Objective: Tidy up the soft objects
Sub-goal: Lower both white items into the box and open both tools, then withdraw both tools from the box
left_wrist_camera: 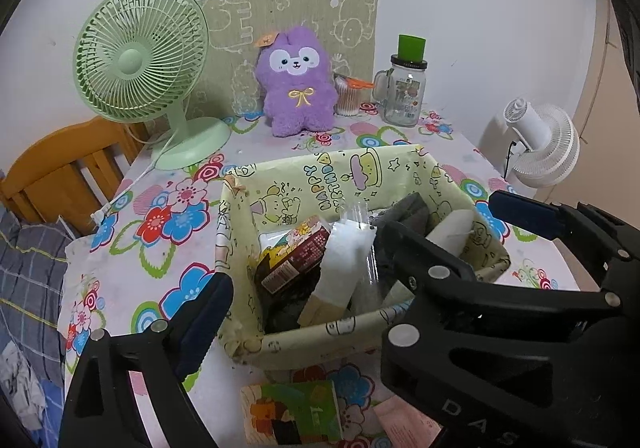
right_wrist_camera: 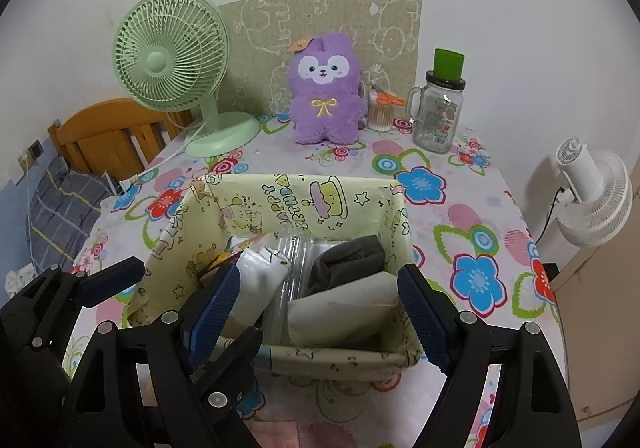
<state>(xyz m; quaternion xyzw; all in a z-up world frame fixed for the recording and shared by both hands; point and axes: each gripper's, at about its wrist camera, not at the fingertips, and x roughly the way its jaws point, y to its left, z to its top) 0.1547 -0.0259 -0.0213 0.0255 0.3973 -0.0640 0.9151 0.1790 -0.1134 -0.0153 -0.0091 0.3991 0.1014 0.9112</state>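
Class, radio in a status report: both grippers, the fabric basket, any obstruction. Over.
Left gripper and right gripper: jaws open, empty. Pale yellow cartoon-print fabric basket full of soft items. Nothing blocking. Over.

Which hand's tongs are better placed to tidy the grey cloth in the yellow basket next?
Probably the right. The right tongs stand open straddling the grey cloth in the basket. The left tongs sit further left, over the packets.

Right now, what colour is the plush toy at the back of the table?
The plush toy is purple, with a yellow bow; the right wrist view shows it best.
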